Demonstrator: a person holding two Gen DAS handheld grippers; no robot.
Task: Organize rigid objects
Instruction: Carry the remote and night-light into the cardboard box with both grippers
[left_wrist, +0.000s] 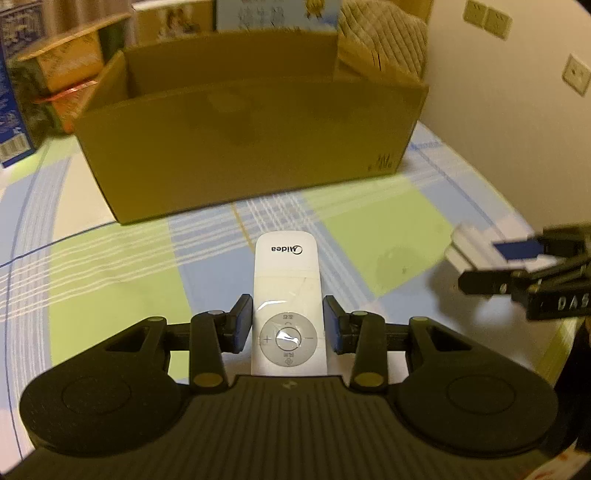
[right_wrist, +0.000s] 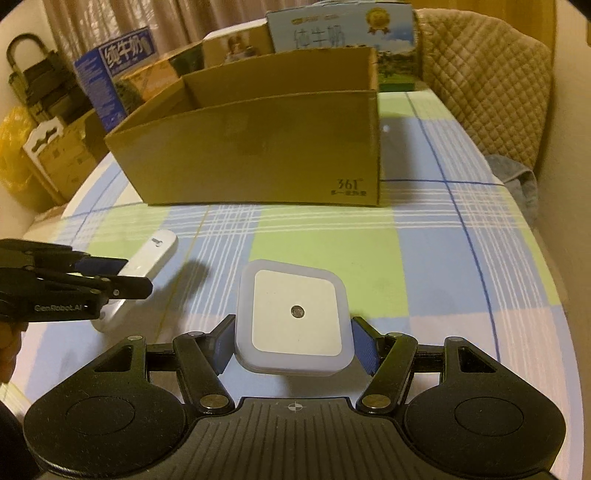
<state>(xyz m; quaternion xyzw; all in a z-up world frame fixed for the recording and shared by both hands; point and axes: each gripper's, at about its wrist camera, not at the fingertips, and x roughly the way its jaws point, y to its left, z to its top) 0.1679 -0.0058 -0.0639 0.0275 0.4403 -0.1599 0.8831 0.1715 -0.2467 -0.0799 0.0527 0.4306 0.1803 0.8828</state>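
Note:
My left gripper (left_wrist: 289, 325) is shut on a white Midea remote control (left_wrist: 286, 291), its pads pressed against both sides near the round button pad. My right gripper (right_wrist: 291, 345) is shut on a white square night light (right_wrist: 293, 317), held just above the checked tablecloth. An open cardboard box (left_wrist: 251, 147) stands straight ahead on the table; it also shows in the right wrist view (right_wrist: 258, 147). The remote (right_wrist: 147, 262) and left gripper (right_wrist: 110, 275) show at the left of the right wrist view. The right gripper (left_wrist: 517, 262) with the night light (left_wrist: 476, 247) shows at the right of the left wrist view.
Milk cartons (right_wrist: 118, 70) and other boxes (left_wrist: 62, 74) stand behind the cardboard box. A quilted chair back (right_wrist: 487, 81) rises at the far right. The round table's edge (right_wrist: 554, 295) curves along the right, next to the wall.

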